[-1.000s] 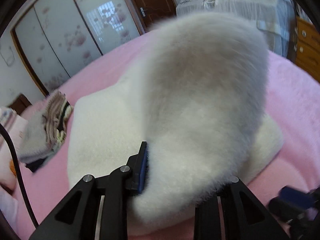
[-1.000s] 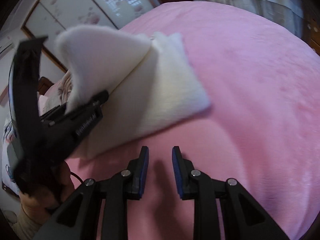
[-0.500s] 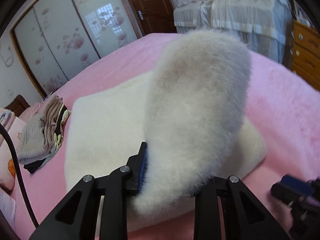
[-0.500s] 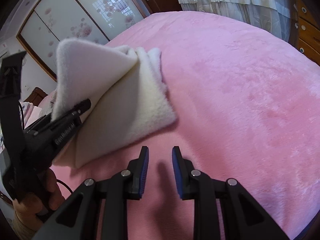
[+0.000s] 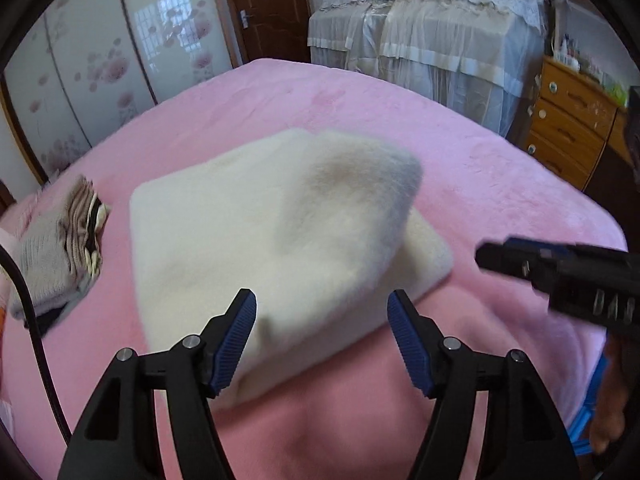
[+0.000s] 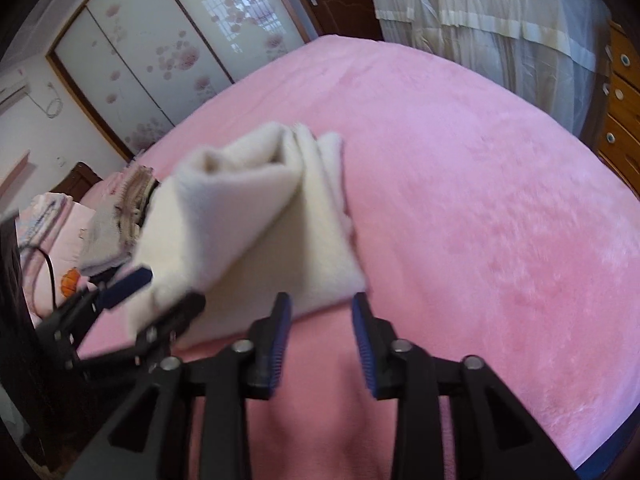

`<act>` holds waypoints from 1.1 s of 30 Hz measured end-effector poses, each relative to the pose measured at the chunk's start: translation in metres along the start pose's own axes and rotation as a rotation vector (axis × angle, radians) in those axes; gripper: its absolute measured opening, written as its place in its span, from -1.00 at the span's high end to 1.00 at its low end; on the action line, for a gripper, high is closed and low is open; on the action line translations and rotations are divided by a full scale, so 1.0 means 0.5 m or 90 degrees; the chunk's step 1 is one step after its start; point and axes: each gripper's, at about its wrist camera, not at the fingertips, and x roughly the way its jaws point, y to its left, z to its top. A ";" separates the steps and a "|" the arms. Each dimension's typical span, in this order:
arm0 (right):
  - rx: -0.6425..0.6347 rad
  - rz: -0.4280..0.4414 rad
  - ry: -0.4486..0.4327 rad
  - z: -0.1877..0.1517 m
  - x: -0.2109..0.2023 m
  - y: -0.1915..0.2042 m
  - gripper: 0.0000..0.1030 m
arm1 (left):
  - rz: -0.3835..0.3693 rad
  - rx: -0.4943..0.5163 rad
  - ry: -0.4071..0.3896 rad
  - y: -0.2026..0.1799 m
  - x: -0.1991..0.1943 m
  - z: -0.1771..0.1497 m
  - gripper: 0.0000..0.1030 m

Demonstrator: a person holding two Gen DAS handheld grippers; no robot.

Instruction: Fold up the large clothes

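The cream fleece garment (image 5: 248, 240) lies folded on the pink bed (image 5: 500, 184), its top flap puffed up and blurred above the lower layers. The left hand-held gripper (image 5: 322, 332) has just been opening: its blue pads stand wide apart, the garment's near edge below and between them, not pinched. The right hand-held gripper (image 6: 322, 340) has just been opening too, jaws apart over bare pink cover, just beside the garment's near corner, nothing between them. A stack of folded knitwear (image 5: 60, 256) sits near the garment, at its left.
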 end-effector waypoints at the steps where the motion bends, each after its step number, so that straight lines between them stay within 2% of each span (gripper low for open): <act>1: -0.010 0.010 -0.005 0.013 -0.007 0.012 0.13 | -0.009 -0.022 0.004 0.024 -0.013 -0.005 -0.32; 5: -0.054 0.032 0.003 0.065 -0.008 0.067 0.12 | -0.003 -0.132 0.022 0.169 -0.039 -0.021 -0.33; 7: -0.062 0.049 0.024 0.096 0.008 0.090 0.11 | 0.026 -0.176 0.038 0.239 -0.031 -0.029 -0.33; 10: -0.075 0.053 0.055 0.139 0.042 0.122 0.11 | 0.058 -0.213 0.063 0.308 -0.011 -0.043 -0.33; 13: -0.090 0.036 0.084 0.165 0.082 0.150 0.10 | 0.053 -0.231 0.083 0.348 0.013 -0.056 -0.33; 16: -0.094 0.008 0.129 0.179 0.133 0.156 0.08 | 0.037 -0.241 0.100 0.365 0.044 -0.059 -0.33; 19: -0.090 -0.005 0.204 0.176 0.193 0.143 0.13 | 0.023 -0.255 0.107 0.374 0.068 -0.058 -0.33; 21: -0.091 0.014 0.224 0.170 0.210 0.135 0.70 | 0.014 -0.267 0.106 0.370 0.076 -0.050 -0.33; 24: -0.116 0.006 0.198 0.162 0.187 0.140 0.74 | 0.013 -0.273 0.110 0.368 0.086 -0.040 -0.33; 26: -0.149 -0.004 0.138 0.160 0.135 0.150 0.87 | 0.007 -0.270 0.103 0.358 0.081 -0.031 -0.33; 28: -0.152 -0.001 0.089 0.152 0.088 0.144 0.88 | -0.008 -0.262 0.090 0.346 0.076 -0.025 -0.33; 29: -0.147 -0.019 0.073 0.138 0.077 0.131 0.88 | -0.016 -0.258 0.084 0.335 0.076 -0.025 -0.33; 31: -0.131 -0.046 0.084 0.109 0.088 0.097 0.88 | -0.031 -0.252 0.088 0.314 0.089 -0.030 -0.33; 33: -0.089 -0.054 0.118 0.067 0.129 0.038 0.88 | -0.044 -0.254 0.100 0.296 0.111 -0.040 -0.33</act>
